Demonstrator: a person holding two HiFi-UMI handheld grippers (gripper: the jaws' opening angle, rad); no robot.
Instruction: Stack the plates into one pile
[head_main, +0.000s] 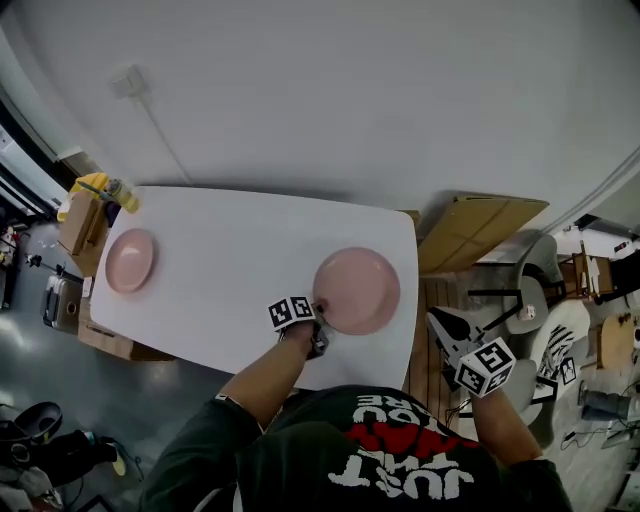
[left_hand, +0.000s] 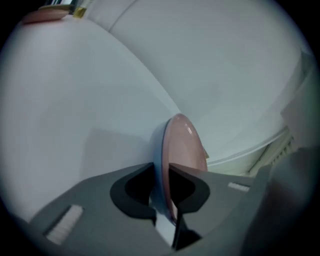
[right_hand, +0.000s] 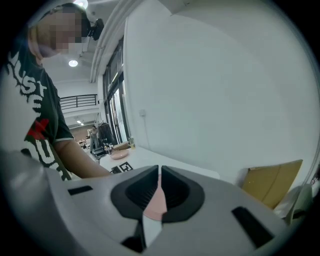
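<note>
Two pink plates lie on the white table (head_main: 240, 240). The larger pink plate (head_main: 357, 290) is near the table's right end, and the smaller pink plate (head_main: 130, 260) is at its left end. My left gripper (head_main: 318, 318) is at the larger plate's near-left rim. In the left gripper view the larger plate's (left_hand: 185, 145) edge stands between the jaws, and the left gripper (left_hand: 161, 172) is shut on it. My right gripper (head_main: 438, 321) hangs off the table's right side. The right gripper (right_hand: 159, 172) is shut, and holds nothing.
A yellow object with a bottle (head_main: 105, 190) stands at the table's far left corner beside a wooden box (head_main: 80, 228). Flat cardboard (head_main: 480, 228) and a chair (head_main: 530, 290) are on the floor right of the table. A white wall lies beyond.
</note>
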